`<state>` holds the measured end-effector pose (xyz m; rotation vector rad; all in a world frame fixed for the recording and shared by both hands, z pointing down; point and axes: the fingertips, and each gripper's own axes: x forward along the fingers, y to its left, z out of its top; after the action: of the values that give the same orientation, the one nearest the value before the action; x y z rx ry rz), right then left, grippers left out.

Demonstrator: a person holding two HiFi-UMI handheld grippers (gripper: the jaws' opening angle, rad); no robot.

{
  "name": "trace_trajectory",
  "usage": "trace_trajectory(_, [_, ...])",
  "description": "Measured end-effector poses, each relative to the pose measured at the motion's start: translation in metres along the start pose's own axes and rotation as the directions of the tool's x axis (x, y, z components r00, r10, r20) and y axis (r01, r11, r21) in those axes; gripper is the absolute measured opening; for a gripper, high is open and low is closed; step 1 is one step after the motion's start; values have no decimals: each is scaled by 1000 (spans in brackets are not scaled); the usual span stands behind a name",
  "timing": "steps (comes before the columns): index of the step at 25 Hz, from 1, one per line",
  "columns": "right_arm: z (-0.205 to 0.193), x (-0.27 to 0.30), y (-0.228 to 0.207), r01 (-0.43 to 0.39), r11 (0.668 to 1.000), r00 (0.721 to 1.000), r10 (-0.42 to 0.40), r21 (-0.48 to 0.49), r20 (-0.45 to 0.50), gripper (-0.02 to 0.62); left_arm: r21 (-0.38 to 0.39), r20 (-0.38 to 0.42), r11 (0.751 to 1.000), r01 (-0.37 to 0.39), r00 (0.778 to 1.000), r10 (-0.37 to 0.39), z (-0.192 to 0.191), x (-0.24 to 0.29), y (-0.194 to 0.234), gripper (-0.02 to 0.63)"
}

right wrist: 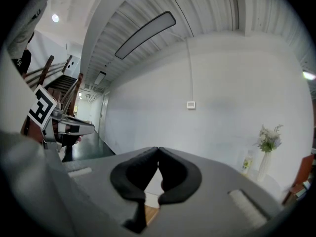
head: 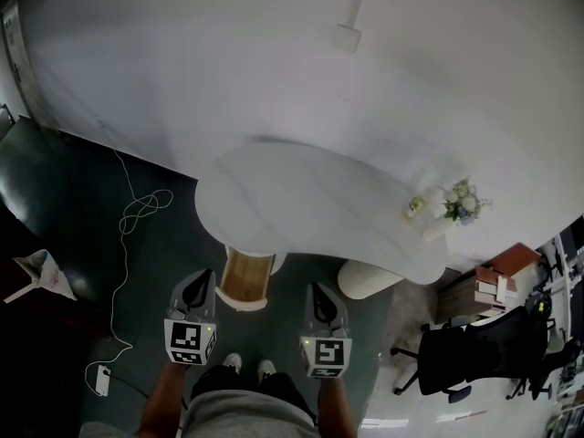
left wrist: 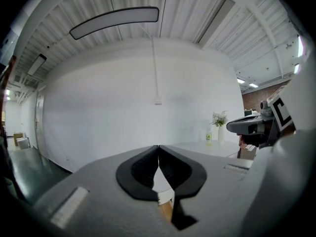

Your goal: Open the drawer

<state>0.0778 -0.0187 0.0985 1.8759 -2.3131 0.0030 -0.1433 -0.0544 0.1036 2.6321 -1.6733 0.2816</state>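
A white curved table point(head: 301, 208) stands against a white wall. Under its near edge is a wood-coloured unit with a white rim point(head: 246, 276); I cannot make out a drawer front or handle on it. My left gripper point(head: 203, 279) hangs just left of that unit with its jaws shut and nothing between them. My right gripper point(head: 318, 290) hangs just right of it, also shut and empty. In the left gripper view the black pads meet at the tips of the left gripper point(left wrist: 158, 147), with a strip of wood below. The right gripper point(right wrist: 158, 149) looks the same in its own view.
A vase of flowers point(head: 461, 203) and a small bottle point(head: 415, 206) stand at the table's right end. A white rounded stool point(head: 365, 279) sits beneath it. A black office chair point(head: 461, 354) and boxes point(head: 497, 281) are at right. A white cable point(head: 137, 213) trails across the dark floor at left.
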Motion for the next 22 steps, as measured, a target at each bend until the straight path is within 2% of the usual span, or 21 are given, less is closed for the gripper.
trace_trajectory(22, [3, 5, -5, 8, 1000, 1000, -8, -6, 4, 3, 7, 1, 1000, 20, 1000, -20, 3, 10, -5, 11])
